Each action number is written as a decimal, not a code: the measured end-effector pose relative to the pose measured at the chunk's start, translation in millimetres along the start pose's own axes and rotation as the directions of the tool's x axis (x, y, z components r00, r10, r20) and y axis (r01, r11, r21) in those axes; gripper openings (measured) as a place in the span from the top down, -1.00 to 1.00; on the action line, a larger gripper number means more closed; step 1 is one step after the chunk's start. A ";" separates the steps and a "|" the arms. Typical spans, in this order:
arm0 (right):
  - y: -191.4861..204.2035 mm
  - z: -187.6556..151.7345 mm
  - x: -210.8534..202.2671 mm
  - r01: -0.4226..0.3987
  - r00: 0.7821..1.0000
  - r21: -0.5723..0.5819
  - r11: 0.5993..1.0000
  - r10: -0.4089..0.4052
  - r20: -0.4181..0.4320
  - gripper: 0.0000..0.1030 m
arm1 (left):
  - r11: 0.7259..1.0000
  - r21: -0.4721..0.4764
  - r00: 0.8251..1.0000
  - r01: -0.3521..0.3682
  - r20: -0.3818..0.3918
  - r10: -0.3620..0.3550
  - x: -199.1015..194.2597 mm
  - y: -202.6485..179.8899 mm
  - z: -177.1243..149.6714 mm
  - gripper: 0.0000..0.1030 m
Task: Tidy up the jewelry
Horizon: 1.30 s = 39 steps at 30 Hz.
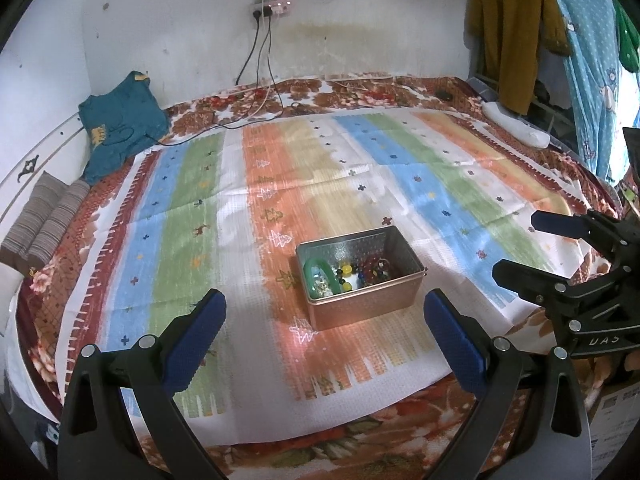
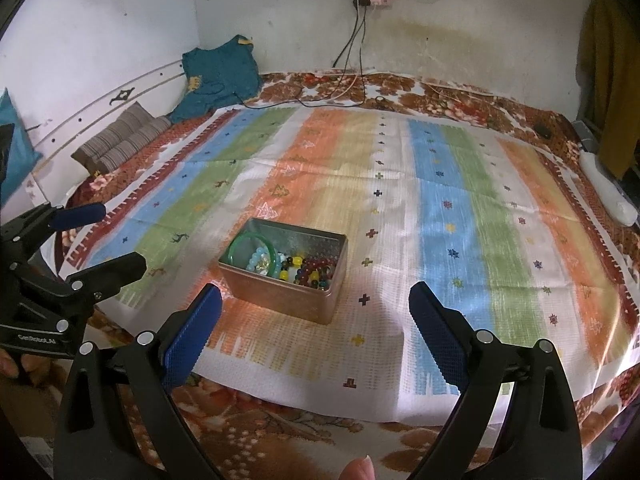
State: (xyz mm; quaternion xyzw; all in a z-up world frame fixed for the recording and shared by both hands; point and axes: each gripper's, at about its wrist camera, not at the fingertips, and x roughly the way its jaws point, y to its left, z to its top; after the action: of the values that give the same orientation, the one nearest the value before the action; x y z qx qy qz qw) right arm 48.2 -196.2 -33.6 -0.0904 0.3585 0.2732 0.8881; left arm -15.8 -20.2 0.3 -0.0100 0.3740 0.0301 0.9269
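A wide bed fills the room, a striped cloth spread flat over a floral blanket, stained wall behind. From the left wrist view, the metal tin of jewelry sits near the cloth's near edge, bare cloth all round it. The left gripper hangs spread wide just short of the tin, holding nothing; the right gripper sits to the right, parted too.

From the right wrist view, the tin lies left of centre, a green bangle inside. The right gripper gapes empty; open cloth stretches right and far.
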 end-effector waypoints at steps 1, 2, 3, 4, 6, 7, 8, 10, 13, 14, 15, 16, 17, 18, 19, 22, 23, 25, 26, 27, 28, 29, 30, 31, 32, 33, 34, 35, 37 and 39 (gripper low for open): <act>0.0 -0.2 -0.6 0.002 1.000 0.002 1.000 -0.002 0.003 -0.85 | 1.000 0.000 1.000 0.002 0.001 -0.002 -0.1 0.0 0.0 -0.89; -0.1 0.0 -0.8 0.003 1.000 0.003 1.000 -0.003 0.004 -0.85 | 1.000 0.000 1.000 0.003 0.002 -0.003 -0.6 -0.7 0.6 -0.89; -0.1 -0.1 -1.3 0.003 1.000 0.004 1.000 -0.003 0.007 -0.85 | 1.000 0.000 1.000 0.002 0.003 -0.002 -1.0 -1.2 1.1 -0.89; 0.0 -0.4 -1.7 0.004 1.000 0.006 1.000 -0.004 0.009 -0.85 | 1.000 0.000 1.000 0.002 0.003 -0.002 -0.9 -1.2 1.2 -0.89; 0.6 -0.9 -2.0 0.007 1.000 0.007 1.000 -0.007 0.010 -0.85 | 1.000 0.000 1.000 0.003 0.003 -0.003 -1.1 -0.9 1.0 -0.89; 0.7 -0.8 -2.3 0.012 1.000 0.005 1.000 -0.012 0.012 -0.85 | 1.000 0.000 1.000 0.005 0.004 -0.005 -1.2 -0.9 1.0 -0.89; 0.2 -0.9 -2.7 0.014 1.000 0.005 1.000 -0.014 0.013 -0.85 | 1.000 0.001 1.000 0.004 0.004 -0.004 -1.1 -0.8 0.9 -0.89; 0.1 -0.8 -3.2 0.015 1.000 0.002 1.000 -0.015 0.014 -0.86 | 1.000 0.001 1.000 0.003 0.004 -0.003 -1.1 -0.9 0.9 -0.89; -0.5 -1.7 -4.0 0.021 1.000 0.008 1.000 -0.021 0.014 -0.86 | 1.000 0.000 1.000 0.002 0.003 -0.002 -0.9 -0.8 0.8 -0.89; -1.1 -2.1 -4.5 0.022 1.000 0.010 1.000 -0.022 0.014 -0.86 | 1.000 -0.001 1.000 0.003 0.002 -0.003 -0.8 -0.7 1.0 -0.89; -1.5 -2.3 -5.1 0.022 1.000 0.012 1.000 -0.023 0.016 -0.86 | 1.000 -0.003 1.000 0.003 0.002 -0.003 -1.0 -0.5 1.0 -0.89; -1.7 -2.4 -5.9 0.023 1.000 0.014 1.000 -0.023 0.017 -0.86 | 1.000 -0.002 1.000 0.003 0.003 -0.003 -1.1 -0.4 0.6 -0.89; -1.9 -2.7 -6.1 0.024 1.000 0.015 1.000 -0.024 0.018 -0.86 | 1.000 -0.002 1.000 0.005 0.004 -0.005 -1.2 -0.4 0.5 -0.89; -2.3 -2.9 -6.4 0.025 1.000 0.018 1.000 -0.025 0.019 -0.86 | 1.000 -0.003 1.000 0.007 0.005 -0.007 -1.4 -0.5 0.6 -0.89; -2.6 -3.1 -6.9 0.027 0.999 0.019 0.999 -0.027 0.021 -0.86 | 1.000 -0.001 1.000 0.006 0.005 -0.006 -1.2 -0.5 0.3 -0.89; -2.8 -3.2 -7.8 0.028 0.999 0.019 0.999 -0.029 0.028 -0.86 | 1.000 0.004 1.000 0.001 0.000 -0.001 -0.3 -0.3 -0.2 -0.89; -2.7 -3.4 -7.8 0.028 0.999 0.018 0.999 -0.029 0.029 -0.86 | 1.000 0.002 1.000 -0.002 -0.003 0.002 -0.4 -0.1 0.1 -0.89; -2.7 -3.5 -8.1 0.030 0.999 0.018 0.999 -0.030 0.029 -0.86 | 1.000 0.000 1.000 0.001 -0.002 -0.001 -1.5 -0.8 2.8 -0.89; -2.6 -3.5 -8.0 0.029 0.999 0.021 0.999 -0.030 0.029 -0.86 | 1.000 0.001 1.000 0.006 0.004 -0.006 -3.0 -1.3 4.0 -0.89; -3.1 -3.5 -8.1 0.030 0.999 0.025 0.999 -0.031 0.029 -0.86 | 1.000 0.003 1.000 0.011 0.009 -0.011 -4.5 -2.1 5.3 -0.89; -3.1 -3.6 -8.5 0.031 0.999 0.029 0.999 -0.032 0.030 -0.86 | 1.000 0.007 1.000 0.011 0.012 -0.011 -5.4 -3.3 6.3 -0.89; -3.3 -3.6 -8.5 0.033 0.999 0.032 0.999 -0.034 0.030 -0.86 | 1.000 0.009 1.000 0.008 0.014 -0.008 -5.9 -4.2 6.5 -0.89; -3.5 -3.9 -9.0 0.033 0.999 0.032 0.999 -0.034 0.030 -0.86 | 1.000 0.010 1.000 0.008 0.015 -0.008 -5.9 -4.9 7.1 -0.89; -3.3 -3.4 -8.6 0.033 0.999 0.030 0.999 -0.034 0.030 -0.86 | 1.000 0.011 1.000 0.011 0.015 -0.011 -5.7 -5.5 7.6 -0.89; -3.6 -4.0 -9.0 0.034 0.999 0.030 0.999 -0.035 0.030 -0.86 | 1.000 0.009 1.000 0.014 0.015 -0.014 -5.7 -5.1 6.1 -0.89; -3.7 -3.8 -9.0 0.034 0.999 0.028 0.999 -0.035 0.030 -0.86 | 1.000 0.009 1.000 0.016 0.016 -0.016 -5.7 -5.8 7.3 -0.89; -3.7 -4.9 -9.6 0.034 0.999 0.027 0.999 -0.034 0.031 -0.86 | 1.000 0.009 1.000 0.018 0.018 -0.018 -4.9 -5.8 6.0 -0.89; -3.9 -4.9 -9.8 0.034 0.999 0.027 0.999 -0.035 0.030 -0.86 | 1.000 0.010 1.000 0.022 0.020 -0.022 -5.0 -6.4 6.2 -0.89; -3.5 -4.9 -9.8 0.034 0.999 0.028 0.999 -0.035 0.030 -0.86 | 0.999 0.012 0.999 0.031 0.021 -0.032 -5.0 -7.1 5.0 -0.89; -3.6 -4.7 -10.1 0.035 0.999 0.029 0.999 -0.036 0.031 -0.86 | 0.999 0.008 0.999 0.032 0.021 -0.032 -4.3 -7.2 5.4 -0.89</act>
State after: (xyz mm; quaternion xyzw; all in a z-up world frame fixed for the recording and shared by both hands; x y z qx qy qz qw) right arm 41.4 -205.1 -30.2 -0.0799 0.3466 0.2539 0.8995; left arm -14.7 -27.4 7.1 -0.0120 0.3641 0.0137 0.9312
